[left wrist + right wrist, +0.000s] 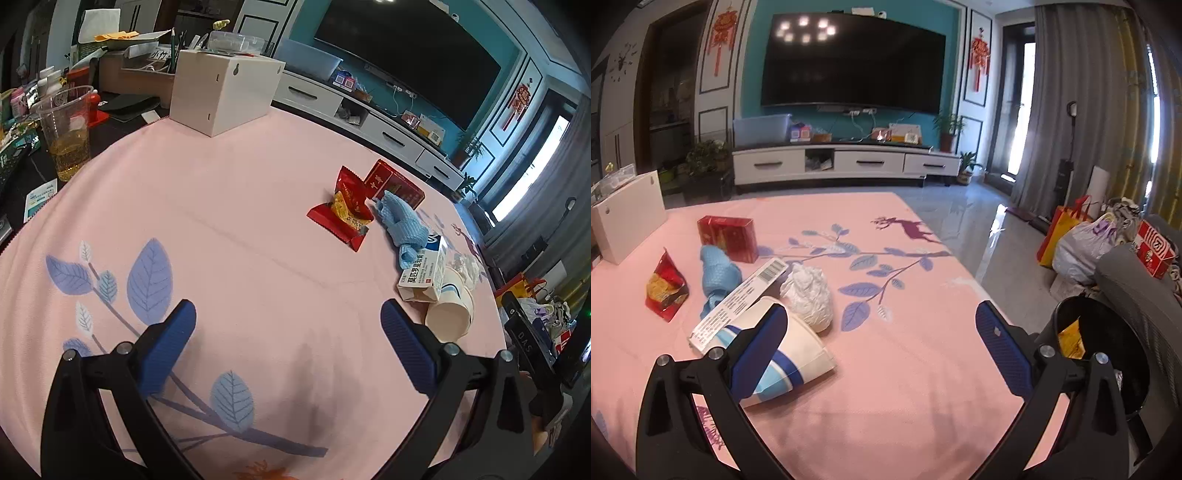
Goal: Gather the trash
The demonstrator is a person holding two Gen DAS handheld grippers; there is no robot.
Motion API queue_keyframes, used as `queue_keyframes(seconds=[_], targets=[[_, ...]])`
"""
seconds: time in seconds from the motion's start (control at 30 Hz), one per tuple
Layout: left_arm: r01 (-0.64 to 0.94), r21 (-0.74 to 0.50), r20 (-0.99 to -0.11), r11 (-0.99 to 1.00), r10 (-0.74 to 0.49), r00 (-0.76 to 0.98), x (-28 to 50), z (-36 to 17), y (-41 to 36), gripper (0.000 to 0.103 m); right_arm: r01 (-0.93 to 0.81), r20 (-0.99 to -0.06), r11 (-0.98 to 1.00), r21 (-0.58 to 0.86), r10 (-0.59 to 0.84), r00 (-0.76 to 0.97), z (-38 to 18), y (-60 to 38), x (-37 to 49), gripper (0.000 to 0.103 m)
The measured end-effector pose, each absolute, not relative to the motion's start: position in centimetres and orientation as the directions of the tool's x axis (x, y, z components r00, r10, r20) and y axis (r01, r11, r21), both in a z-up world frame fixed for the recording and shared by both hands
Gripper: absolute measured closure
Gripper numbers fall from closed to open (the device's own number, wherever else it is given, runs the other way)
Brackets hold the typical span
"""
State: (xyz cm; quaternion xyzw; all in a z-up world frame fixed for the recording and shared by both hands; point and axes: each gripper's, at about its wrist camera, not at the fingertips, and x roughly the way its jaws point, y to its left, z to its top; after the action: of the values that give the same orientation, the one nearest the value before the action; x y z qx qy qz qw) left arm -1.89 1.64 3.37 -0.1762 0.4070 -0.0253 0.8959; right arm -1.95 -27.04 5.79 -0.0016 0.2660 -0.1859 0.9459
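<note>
progress: barely started imo, black bin (1108, 354) off the table edge has one yellow wrapper | left: paper cup (798, 354), medicine box (738, 299), tissue wad (809, 295), snack wrapper (345, 208) on pink cloth (240, 206) | left gripper (288, 343) and right gripper (881, 347) both spread wide, empty

Your surface (923, 295) wears a pink cloth printed with blue leaves. On it lie a red snack wrapper (665, 288), a red box (729, 236), a blue cloth (718, 277), a white medicine carton (738, 299), a tipped paper cup (798, 354) and crumpled white paper (809, 293). A white box (225, 92) stands near the far edge.
</note>
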Motion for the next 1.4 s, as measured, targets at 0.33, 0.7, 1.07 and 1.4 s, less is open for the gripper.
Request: queue_keyframes(seconds=[0.33, 0.7, 1.07, 1.4], targets=[[-0.103, -0.352, -0.714, 0.930, -0.195, 0.673, -2.1, 3.4, 1.7, 0.003, 0.354, -0.490, 0.924, -0.146, -0.379, 0.785, 5.2, -26.5, -1.7, 0.003], [-0.106, -0.363, -0.713, 0.926, -0.202, 0.671, -2.2, 3.4, 1.9, 0.003, 0.350, -0.512, 0.924, -0.151, -0.376, 0.772, 4.4, -26.5, -1.0, 0.003], [-0.101, -0.355, -0.721, 0.929, -0.203, 0.663, -2.0, 3.0, 1.4, 0.003, 0.362, -0.537, 0.921, -0.142, -0.379, 0.754, 4.0, -27.0, -0.8, 0.003], [-0.106, -0.361, -0.722, 0.926, -0.206, 0.660, -2.0, 2.8, 1.5, 0.003, 0.362, -0.555, 0.921, -0.143, -0.377, 0.742, 3.8, -27.2, -0.5, 0.003]])
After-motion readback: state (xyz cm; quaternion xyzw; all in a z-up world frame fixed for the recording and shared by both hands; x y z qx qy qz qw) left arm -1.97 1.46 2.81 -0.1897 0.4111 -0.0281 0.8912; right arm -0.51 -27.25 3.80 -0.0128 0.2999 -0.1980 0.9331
